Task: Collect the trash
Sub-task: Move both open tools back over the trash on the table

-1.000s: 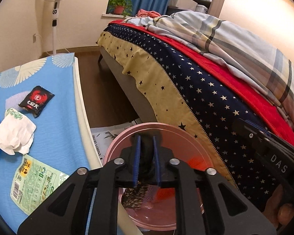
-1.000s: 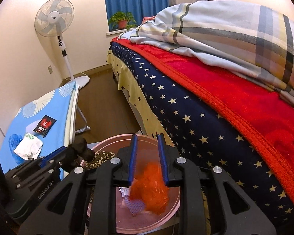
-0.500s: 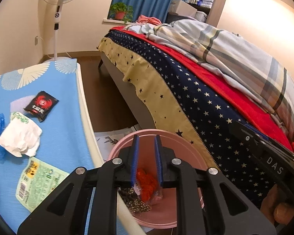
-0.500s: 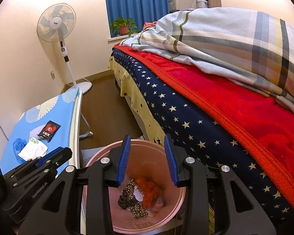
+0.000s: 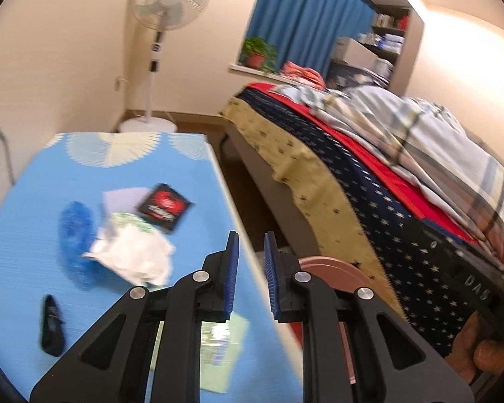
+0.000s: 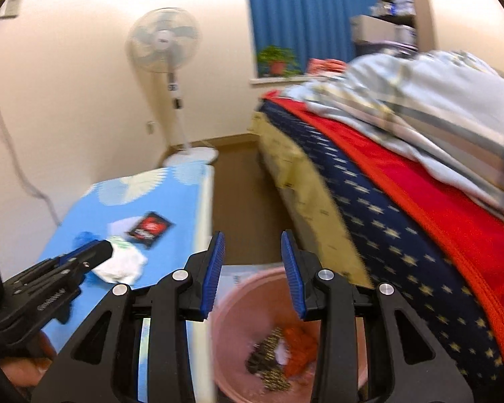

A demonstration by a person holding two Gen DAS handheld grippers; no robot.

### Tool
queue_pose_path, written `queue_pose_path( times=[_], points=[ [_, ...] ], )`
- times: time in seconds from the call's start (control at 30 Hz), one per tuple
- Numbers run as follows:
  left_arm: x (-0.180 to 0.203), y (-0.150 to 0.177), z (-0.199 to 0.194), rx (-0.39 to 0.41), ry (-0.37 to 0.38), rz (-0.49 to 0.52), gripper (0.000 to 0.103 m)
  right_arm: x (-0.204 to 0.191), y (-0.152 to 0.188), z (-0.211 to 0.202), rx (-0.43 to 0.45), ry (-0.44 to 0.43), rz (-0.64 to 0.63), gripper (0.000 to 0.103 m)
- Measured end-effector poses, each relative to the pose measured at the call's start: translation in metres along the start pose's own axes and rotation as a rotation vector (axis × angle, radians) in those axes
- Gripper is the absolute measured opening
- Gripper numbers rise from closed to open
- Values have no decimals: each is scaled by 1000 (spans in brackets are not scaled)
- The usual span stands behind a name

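Claws (image 5: pixel 251 277) (image 6: pixel 253 273) now face table (image 5: pixel 23 221) (blurred), seemingly both empty.

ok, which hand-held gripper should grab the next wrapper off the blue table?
Probably left. The left hand-held gripper, empty, is over the table edge beside the white wrapper; the right hangs above the pink bin.

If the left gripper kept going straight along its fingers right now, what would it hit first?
Probably the right-hand edge of the blue-covered table: the left gripper points down along that edge, empty, jaws slightly apart. The crumpled white tissue lies left of that line. The picture is blurred, so it might miss and reach the floor.
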State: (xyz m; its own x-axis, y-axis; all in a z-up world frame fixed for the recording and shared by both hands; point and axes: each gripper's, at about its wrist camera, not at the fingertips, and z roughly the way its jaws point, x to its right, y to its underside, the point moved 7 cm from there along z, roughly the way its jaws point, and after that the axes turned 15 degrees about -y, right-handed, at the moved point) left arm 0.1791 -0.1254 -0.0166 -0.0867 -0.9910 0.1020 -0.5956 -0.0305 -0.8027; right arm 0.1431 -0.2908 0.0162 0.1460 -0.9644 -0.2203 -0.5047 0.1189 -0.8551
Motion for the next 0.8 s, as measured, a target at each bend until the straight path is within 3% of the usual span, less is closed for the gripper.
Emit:
queue_pose_path(
  times=[0.27,0.47,0.77,0.8],
  points=[
    [-77,-5,4,-5,-138,-86,16,-51,-28,62,-68,-211,-27,23],
    [-126,-3,13,-20,-223,-153,16,-87,-46,125,-131,-353,-55,22],
    [-173,4,45,-58,-302,-237,16,-147,-26,231,-289,-462,-188,24],
    [-177,5,49,-61,-304,-247,16,-151,-22,240,-307,-465,-199,28]
  ],
)
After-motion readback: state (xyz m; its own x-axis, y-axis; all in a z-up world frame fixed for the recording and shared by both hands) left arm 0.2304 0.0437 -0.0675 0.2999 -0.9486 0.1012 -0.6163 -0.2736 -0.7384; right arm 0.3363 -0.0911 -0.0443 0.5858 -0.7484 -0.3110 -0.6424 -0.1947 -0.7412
